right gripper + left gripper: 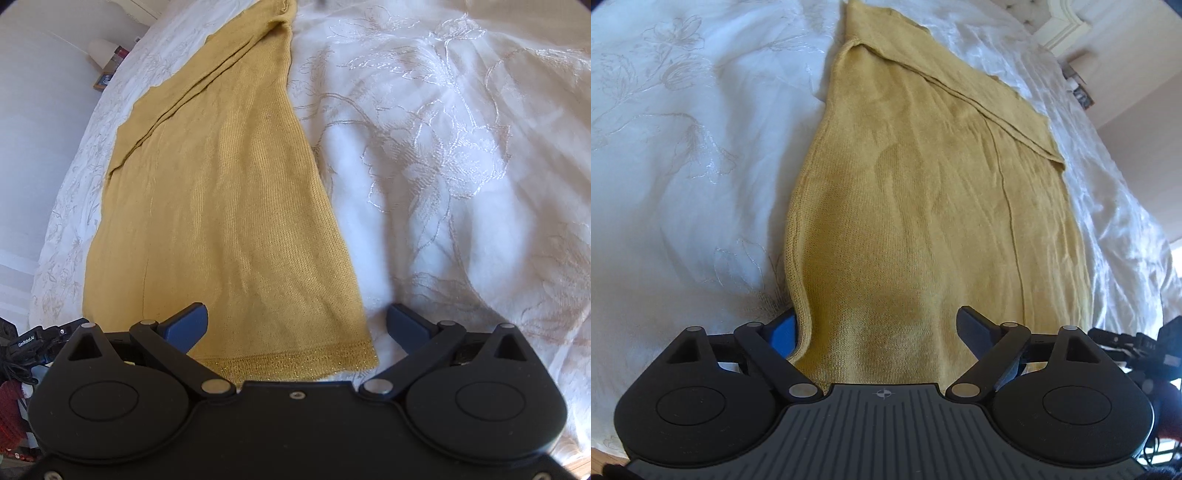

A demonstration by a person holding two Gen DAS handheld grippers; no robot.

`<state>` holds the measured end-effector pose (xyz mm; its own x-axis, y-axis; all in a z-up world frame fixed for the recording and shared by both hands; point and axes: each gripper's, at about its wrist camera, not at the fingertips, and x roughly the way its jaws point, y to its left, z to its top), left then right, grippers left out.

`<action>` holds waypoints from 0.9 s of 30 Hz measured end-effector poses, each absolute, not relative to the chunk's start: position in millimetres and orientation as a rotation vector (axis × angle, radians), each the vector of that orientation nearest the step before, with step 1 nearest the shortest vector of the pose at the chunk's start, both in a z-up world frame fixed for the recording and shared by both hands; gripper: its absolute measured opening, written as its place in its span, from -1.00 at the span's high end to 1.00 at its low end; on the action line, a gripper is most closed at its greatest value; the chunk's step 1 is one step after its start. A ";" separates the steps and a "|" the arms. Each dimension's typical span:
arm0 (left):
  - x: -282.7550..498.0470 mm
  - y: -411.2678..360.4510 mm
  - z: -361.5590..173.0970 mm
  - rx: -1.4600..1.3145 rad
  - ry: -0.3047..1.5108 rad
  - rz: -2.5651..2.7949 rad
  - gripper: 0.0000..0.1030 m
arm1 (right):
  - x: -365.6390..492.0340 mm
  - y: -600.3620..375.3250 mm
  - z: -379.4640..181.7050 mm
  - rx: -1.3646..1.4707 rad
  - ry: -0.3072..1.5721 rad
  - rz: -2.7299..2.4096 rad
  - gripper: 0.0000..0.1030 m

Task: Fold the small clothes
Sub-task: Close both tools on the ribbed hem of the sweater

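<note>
a mustard knit garment (923,206) is laid lengthwise on the white embroidered bedspread (683,166), its near hem bracketed by the left gripper (875,332) and right gripper (295,328), both spread wide and holding nothing. if only the top layer is pinched, or the bedspread is caught with it, the fold could be dragged askew.

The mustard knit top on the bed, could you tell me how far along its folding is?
Done: the mustard knit top lies lengthwise on the white bedspread, one side flap folded in. In hand: left gripper and right gripper both straddle its near hem, open. Left: grasp and fold it over.
</note>
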<state>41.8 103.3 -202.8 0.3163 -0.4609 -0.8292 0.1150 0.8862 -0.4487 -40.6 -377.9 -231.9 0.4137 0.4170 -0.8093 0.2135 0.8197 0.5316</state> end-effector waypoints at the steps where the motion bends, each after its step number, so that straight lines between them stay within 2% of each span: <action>1: 41.2 100.2 -203.3 -0.306 1.200 -0.402 -0.68 | -40.9 -376.7 -231.2 0.623 1.156 0.147 -1.00; 3: 39.9 96.7 -202.9 -0.249 1.200 -0.418 -0.68 | -40.3 -376.0 -230.0 0.610 1.158 0.160 -1.00; 6: 38.0 101.4 -200.4 -0.230 1.180 -0.396 -0.50 | -38.6 -375.9 -228.1 0.598 1.162 0.180 -1.00; 9: 35.5 113.4 -197.9 -0.266 1.149 -0.351 -0.49 | -36.8 -377.4 -227.8 0.599 1.165 0.195 -1.00; 17: 34.8 130.0 -201.0 -0.347 1.152 -0.368 -0.06 | -34.2 -380.6 -228.3 0.591 1.175 0.245 -1.00; 18: 35.0 128.2 -202.9 -0.354 1.160 -0.369 0.05 | -34.1 -380.7 -227.8 0.585 1.178 0.253 -1.00; 20: 35.1 123.5 -203.9 -0.329 1.172 -0.366 0.26 | -33.0 -379.5 -226.9 0.581 1.185 0.270 -0.83; 22: 34.7 119.6 -203.4 -0.318 1.173 -0.348 0.68 | -31.1 -376.8 -224.9 0.572 1.202 0.257 -0.23; 23: 33.8 119.2 -202.7 -0.326 1.168 -0.347 0.73 | -30.9 -376.9 -224.2 0.569 1.209 0.244 -0.10; 25: 31.1 118.5 -199.2 -0.338 1.156 -0.329 0.82 | -31.3 -378.7 -224.5 0.571 1.225 0.233 0.68; 27: 27.6 117.4 -192.5 -0.354 1.141 -0.312 0.85 | -33.7 -380.9 -221.4 0.581 1.217 0.237 0.71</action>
